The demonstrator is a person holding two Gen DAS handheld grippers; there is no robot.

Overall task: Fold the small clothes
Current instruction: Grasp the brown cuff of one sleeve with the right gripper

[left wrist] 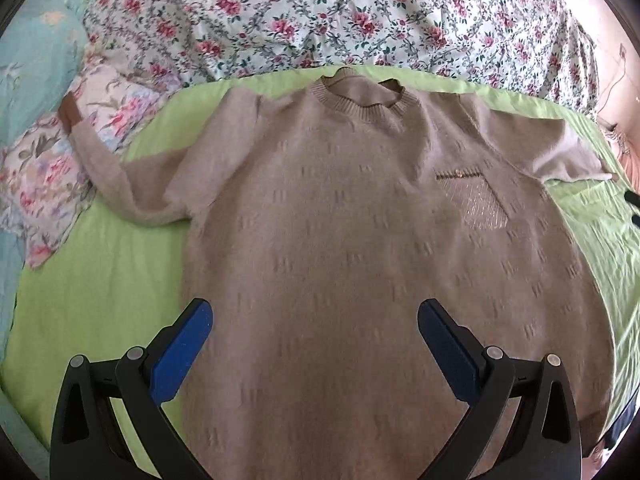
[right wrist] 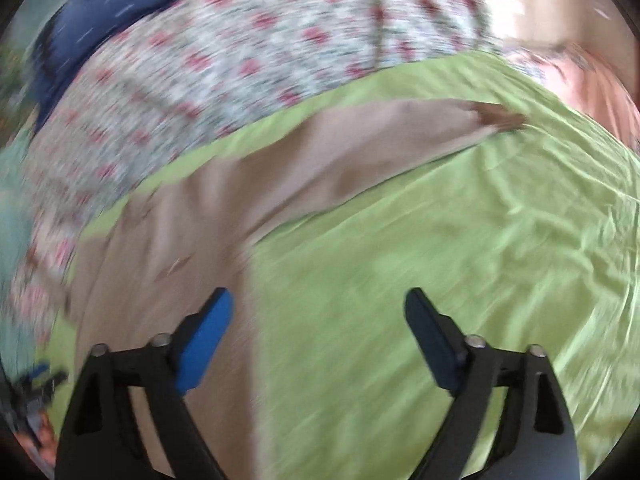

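- Left tongs (left wrist: 314, 314): spread wide with nothing between the blue pads (left wrist: 182, 354), hovering over the lower middle of a beige sweater (left wrist: 360, 240).
- Right tongs (right wrist: 320, 308): spread and empty, over the sweater's side edge, one pad above knit and the other above a green sheet (right wrist: 440, 260). This view is blurred.
- The sweater lies flat and face up in the middle of the sheet, collar (left wrist: 358, 98) toward the far edge.
- One sleeve (left wrist: 120, 176) reaches off the sheet's left edge onto a floral pillow (left wrist: 48, 184); the other sleeve (right wrist: 380, 136) stretches toward the right edge, brown cuff (right wrist: 500, 116) on the sheet.
- A floral quilt (left wrist: 320, 12) lies along the sheet's far edge.
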